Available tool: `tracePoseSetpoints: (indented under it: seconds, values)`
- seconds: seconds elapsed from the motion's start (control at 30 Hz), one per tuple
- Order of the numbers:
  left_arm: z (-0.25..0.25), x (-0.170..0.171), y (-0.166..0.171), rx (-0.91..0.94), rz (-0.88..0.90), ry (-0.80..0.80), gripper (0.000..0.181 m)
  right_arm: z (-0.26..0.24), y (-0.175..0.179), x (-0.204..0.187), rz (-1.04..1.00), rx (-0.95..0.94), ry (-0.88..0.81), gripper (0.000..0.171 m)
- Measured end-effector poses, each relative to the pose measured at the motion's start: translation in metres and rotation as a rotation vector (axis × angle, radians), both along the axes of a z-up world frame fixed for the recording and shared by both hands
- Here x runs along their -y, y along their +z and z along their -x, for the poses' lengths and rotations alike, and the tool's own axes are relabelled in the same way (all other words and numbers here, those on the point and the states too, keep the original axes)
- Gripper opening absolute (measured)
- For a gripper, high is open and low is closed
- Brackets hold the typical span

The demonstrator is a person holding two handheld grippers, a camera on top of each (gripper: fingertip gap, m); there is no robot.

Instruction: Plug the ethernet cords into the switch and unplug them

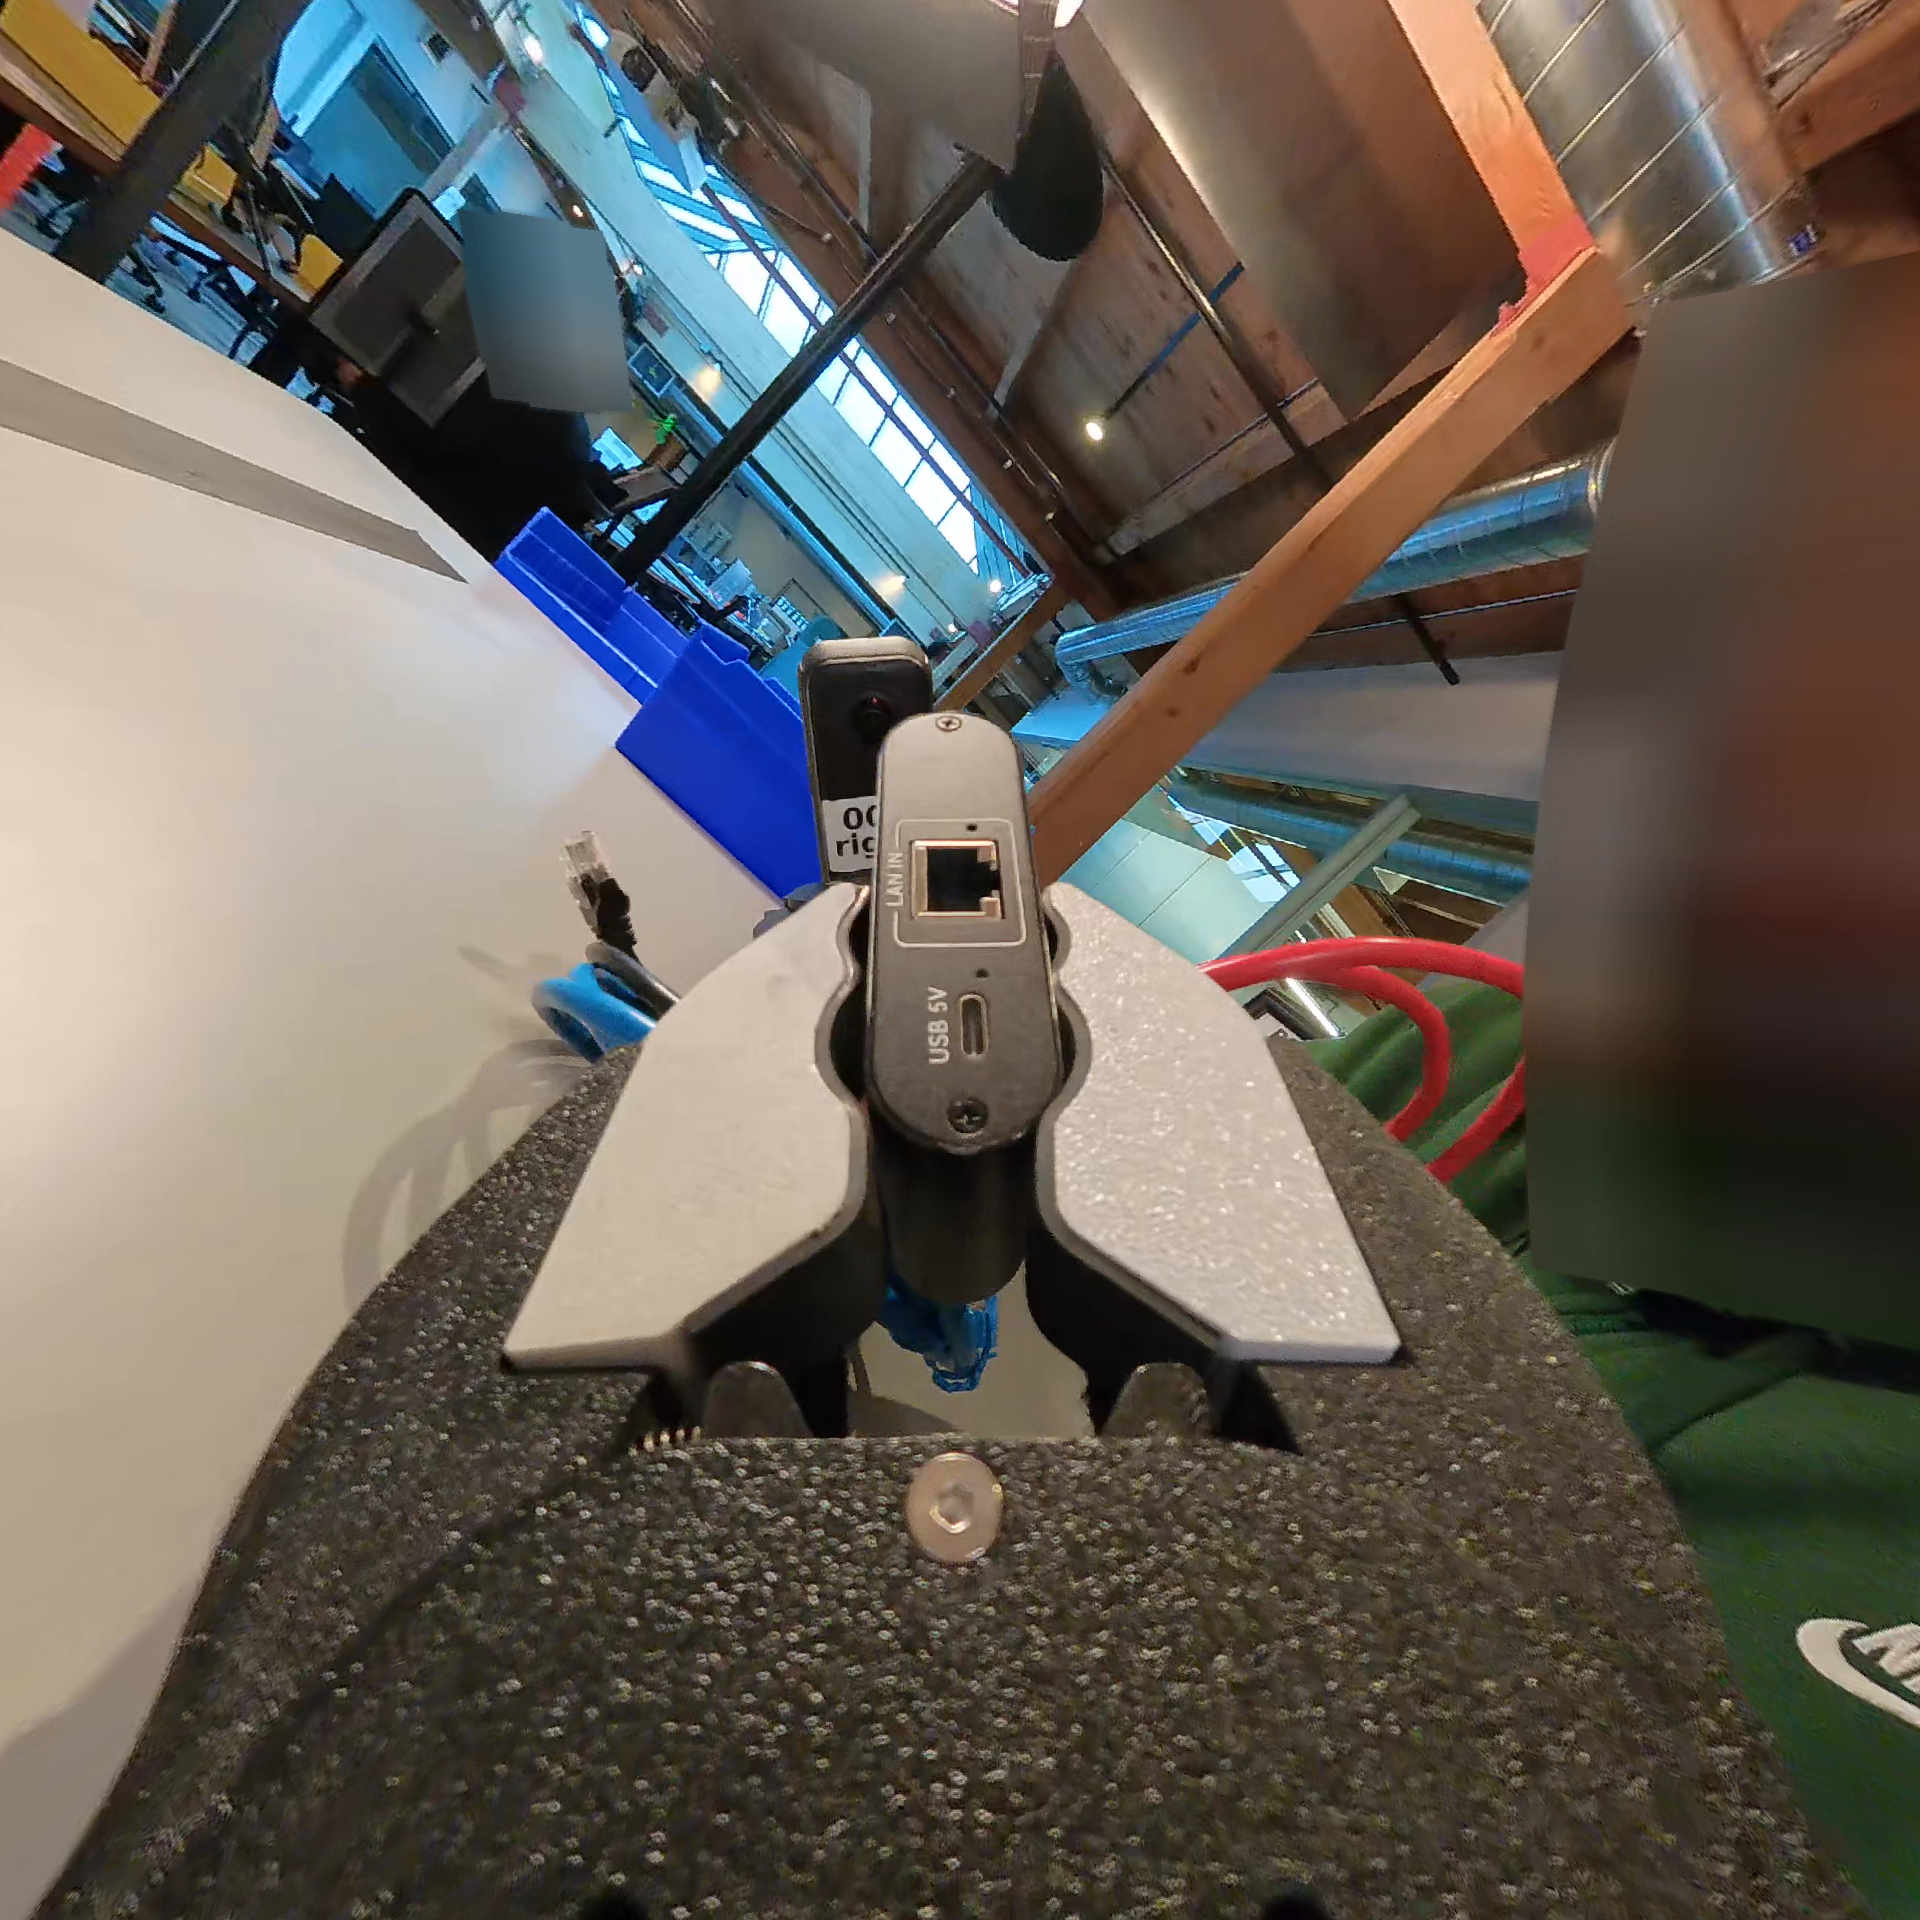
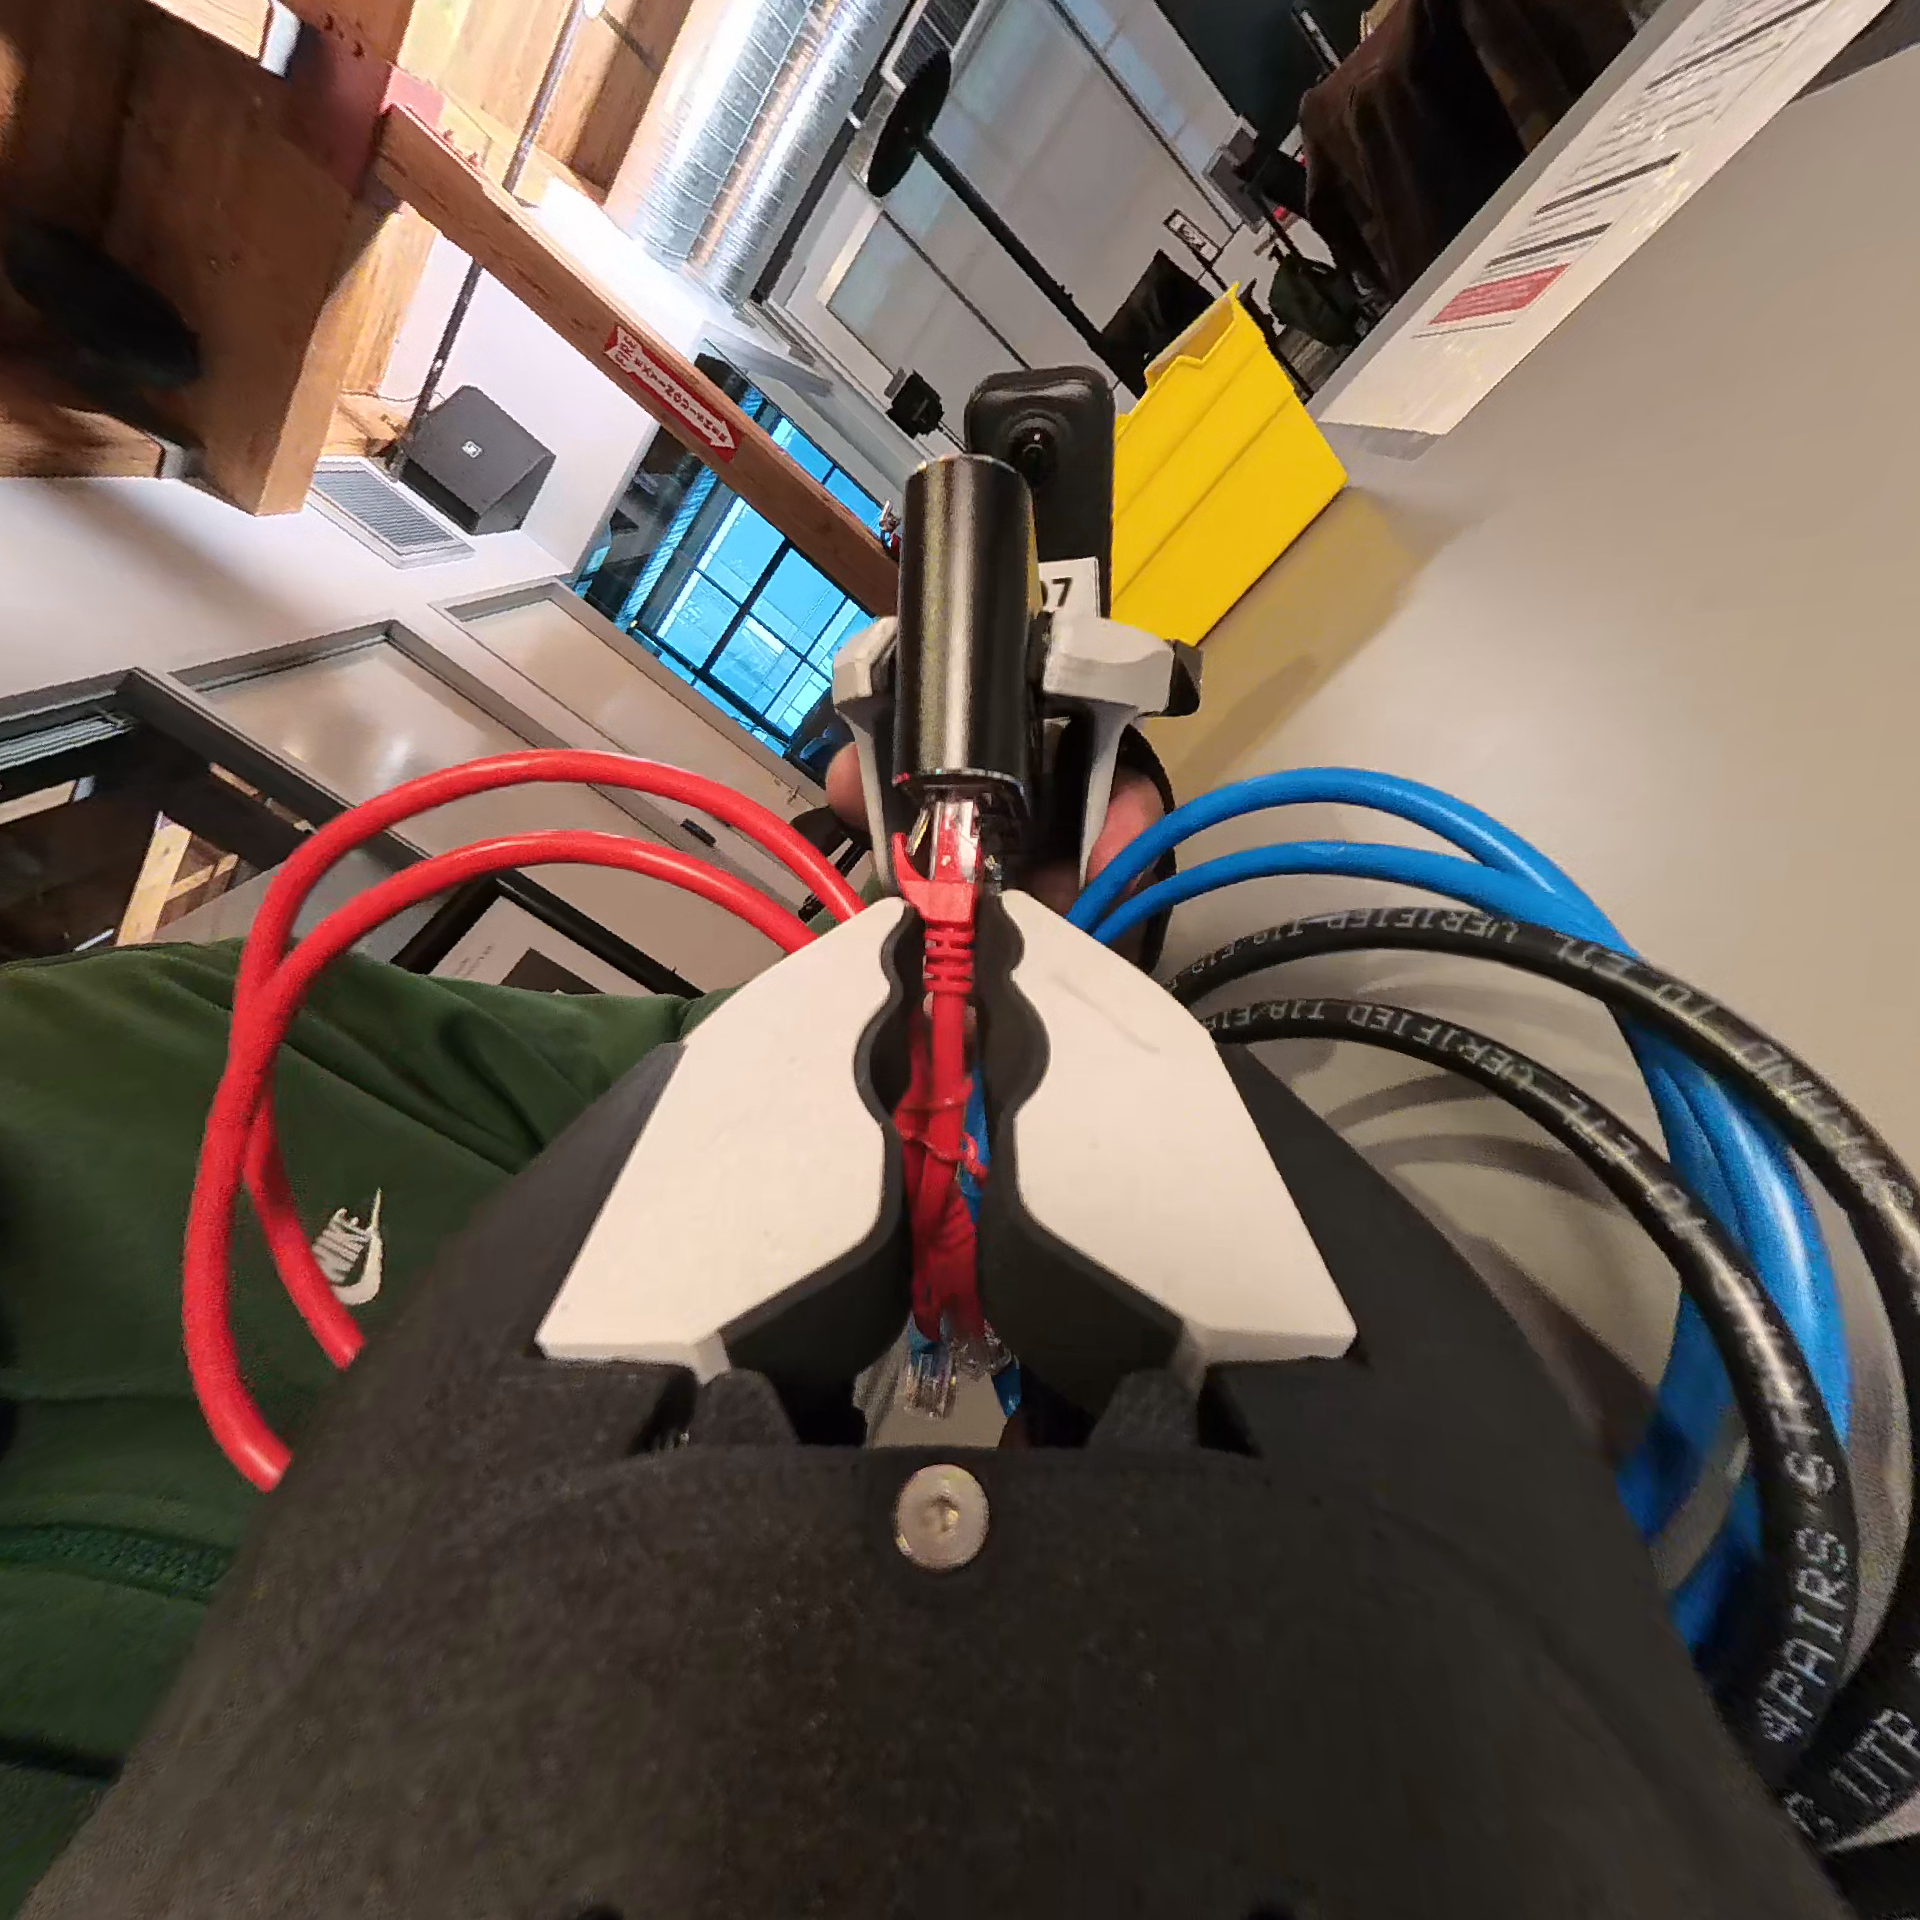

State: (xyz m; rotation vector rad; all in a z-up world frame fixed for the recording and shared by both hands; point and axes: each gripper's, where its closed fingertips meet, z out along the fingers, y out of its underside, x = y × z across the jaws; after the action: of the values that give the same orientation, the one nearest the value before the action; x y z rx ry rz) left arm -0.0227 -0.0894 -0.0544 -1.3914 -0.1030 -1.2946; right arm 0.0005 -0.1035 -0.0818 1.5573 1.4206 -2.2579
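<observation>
Two hand-held tongs meet above a white table (image 1: 260, 831), one carrying a small black switch (image 1: 961, 966), the other a red ethernet cord (image 2: 948, 1049).

In the left wrist view, the left tongs (image 1: 956, 997) are closed on the switch, their grey fingers (image 1: 727, 1122) pressing its two long sides. The device stands upright between them, its end plate facing the camera with one network socket and a small power port, both vacant. Behind it a black camera stick (image 1: 864, 717) rises from the opposite tool. A black cable's clear plug (image 1: 584, 862) sticks up near the table's far side beside a blue cable (image 1: 582, 1013), and blue bins (image 1: 686, 707) stand beyond.

In the right wrist view, the right tongs (image 2: 951, 966) are clamped on the red cord just behind its plug, with only the cable's width between the grey fingers (image 2: 748, 1143). The clear plug tip (image 2: 954, 831) sits at the mouth of the switch's near end; how deeply it is seated cannot be told. The left tongs, seen farther off, grip the switch around its middle. Red loops arc to the left over a green sleeve (image 2: 125, 1143). Blue and black cable (image 2: 1766, 1351) coils lie to the right on the table, and loose plugs show beneath the tongs. A yellow bin (image 2: 1226, 488) stands behind.
</observation>
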Motion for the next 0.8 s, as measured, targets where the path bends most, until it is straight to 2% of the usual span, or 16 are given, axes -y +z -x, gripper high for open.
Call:
tracePoseSetpoints:
  seconds: [0.2,0.47,0.63,0.8]
  values:
    - [-0.009,0.005,-0.001,-0.039,0.009,-0.046,0.029,-0.004,0.002,0.003,-0.026,-0.024,0.026,0.01]
    - [-0.027,0.01,-0.008,-0.177,0.027,-0.107,0.03,-0.016,0.003,0.004,-0.184,-0.027,0.087,0.01]
    - [-0.021,-0.001,-0.013,-0.202,0.052,-0.013,0.029,-0.012,-0.005,-0.007,-0.192,0.014,0.049,0.01]
    - [-0.016,-0.006,-0.019,-0.261,0.082,0.05,0.029,-0.009,-0.012,-0.022,-0.323,-0.001,-0.019,0.013]
